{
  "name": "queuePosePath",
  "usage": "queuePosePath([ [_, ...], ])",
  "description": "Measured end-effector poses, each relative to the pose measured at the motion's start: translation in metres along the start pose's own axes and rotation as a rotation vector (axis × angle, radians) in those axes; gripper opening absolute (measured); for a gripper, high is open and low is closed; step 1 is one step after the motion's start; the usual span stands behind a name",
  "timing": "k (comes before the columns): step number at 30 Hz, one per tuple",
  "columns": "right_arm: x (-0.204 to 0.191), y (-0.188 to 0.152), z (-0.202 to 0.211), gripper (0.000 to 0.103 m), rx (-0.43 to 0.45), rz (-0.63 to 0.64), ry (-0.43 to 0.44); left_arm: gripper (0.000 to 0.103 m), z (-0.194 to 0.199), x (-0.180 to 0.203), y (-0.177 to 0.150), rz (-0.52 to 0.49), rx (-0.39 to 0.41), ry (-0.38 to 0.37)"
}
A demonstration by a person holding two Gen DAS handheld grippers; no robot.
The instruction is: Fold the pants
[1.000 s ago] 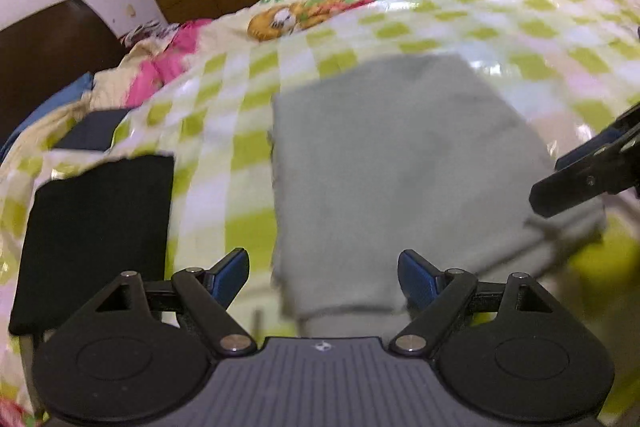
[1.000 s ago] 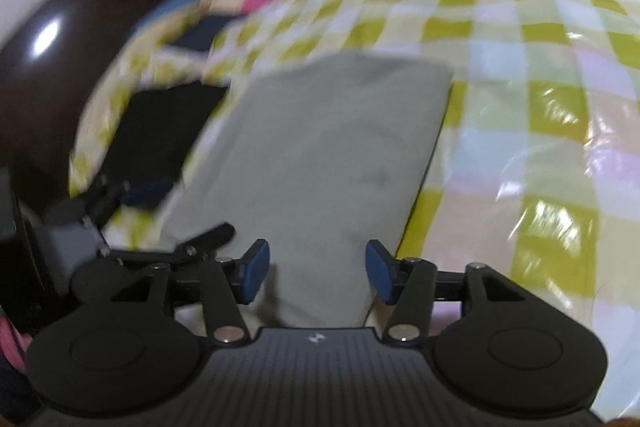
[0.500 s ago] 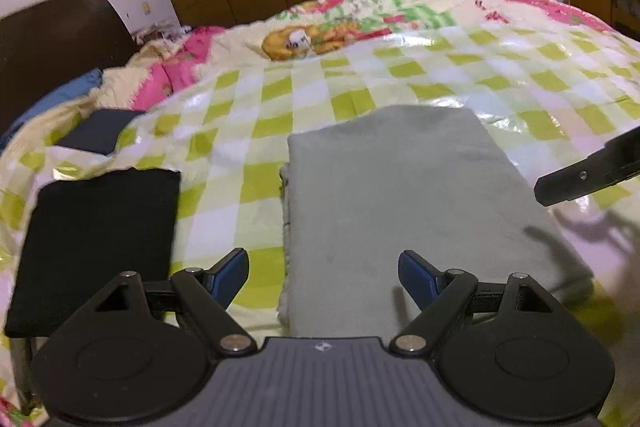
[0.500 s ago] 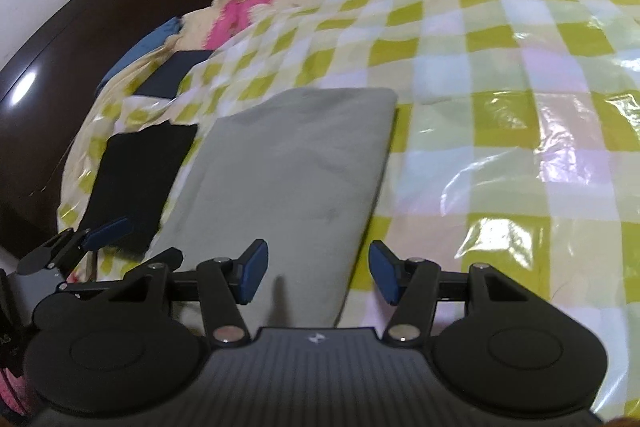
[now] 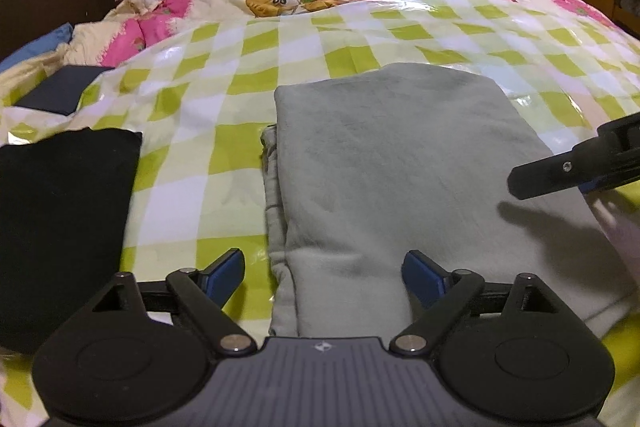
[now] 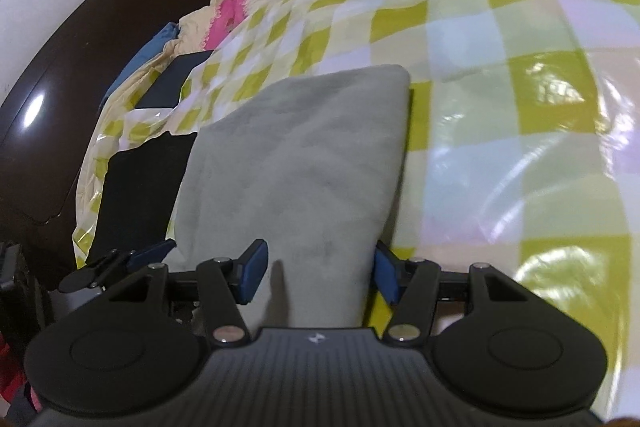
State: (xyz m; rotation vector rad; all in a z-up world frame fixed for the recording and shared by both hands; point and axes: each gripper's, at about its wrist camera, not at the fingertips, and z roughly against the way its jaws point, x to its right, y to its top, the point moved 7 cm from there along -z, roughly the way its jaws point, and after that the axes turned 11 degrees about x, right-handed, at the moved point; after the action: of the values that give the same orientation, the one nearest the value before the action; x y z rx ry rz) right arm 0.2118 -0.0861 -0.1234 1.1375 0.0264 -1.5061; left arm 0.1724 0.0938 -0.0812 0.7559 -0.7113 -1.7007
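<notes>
Left wrist view: left gripper [image 5: 322, 275] has just been opening, jaws spread wide over the near-left edge of the folded grey pants [image 5: 400, 179] on the green-checked bedspread [image 5: 240, 75]; no pad touches. Small emblem on gripper body, no legible writing. Right wrist view: right gripper [image 6: 318, 273] half-spread, straddling the pants' near end; contact unclear

Your left black two-finger gripper with blue pads [image 5: 322, 277] points steeply downward, jaws spread wide and just opened further, pads pressing on nothing. Your right black blue-padded gripper [image 6: 318, 277] tilts downward, jaws part-open, no grip; its tip shows at right in the left view.
</notes>
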Motion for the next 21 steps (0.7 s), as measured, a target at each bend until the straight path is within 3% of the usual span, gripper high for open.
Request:
queuePosePath([
  [7,-0.009,0.003,-0.018,0.058,-0.014,0.024,0.017,0.102,-0.016,-0.007,0.000,0.097,-0.014,-0.051],
  [12,-0.014,0.003,-0.026,0.057,-0.027,0.037,0.017,0.098,-0.019,-0.006,0.002,0.105,0.001,-0.069],
  [14,-0.015,0.004,-0.026,0.049,-0.031,0.034,0.013,0.089,-0.018,-0.002,0.004,0.096,0.005,-0.076],
  [18,-0.013,0.004,-0.024,0.033,-0.039,0.035,-0.006,0.087,-0.016,0.003,0.007,0.057,0.011,-0.062],
  [21,-0.008,0.004,-0.023,0.032,-0.041,0.001,0.001,0.087,-0.016,0.002,0.008,0.069,0.008,-0.060],
])
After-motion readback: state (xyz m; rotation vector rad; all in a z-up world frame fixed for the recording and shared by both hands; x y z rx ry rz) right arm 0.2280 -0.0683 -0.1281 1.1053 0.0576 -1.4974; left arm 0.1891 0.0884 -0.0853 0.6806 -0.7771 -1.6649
